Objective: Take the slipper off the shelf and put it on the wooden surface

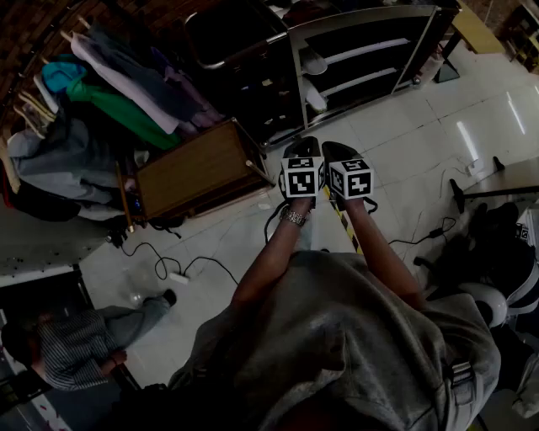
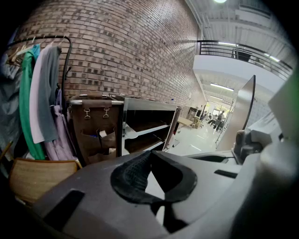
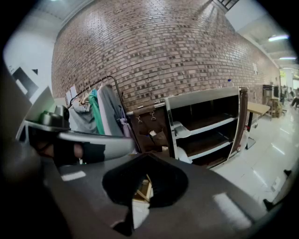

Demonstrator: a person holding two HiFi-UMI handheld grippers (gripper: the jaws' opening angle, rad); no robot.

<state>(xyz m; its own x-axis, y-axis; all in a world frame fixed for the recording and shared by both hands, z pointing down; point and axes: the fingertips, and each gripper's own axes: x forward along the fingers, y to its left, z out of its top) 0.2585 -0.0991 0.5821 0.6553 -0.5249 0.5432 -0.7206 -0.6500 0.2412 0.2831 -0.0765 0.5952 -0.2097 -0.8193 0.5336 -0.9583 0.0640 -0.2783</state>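
Slipper [image 1: 313, 62]: pale, near white, rounded toe. It lies on the upper board of the shelf [image 1: 362, 17]. A second pale slipper [image 1: 314, 97] sits on the board below. Any print on either is too small to read.

Wooden tabletop [image 1: 195, 168] stands just left of the shelf.

Your left hand-held gripper [image 2: 150, 153] and right hand-held gripper [image 3: 147, 156] both have jaws pressed together, nothing between them. You hold them side by side above the floor, facing the shelf.
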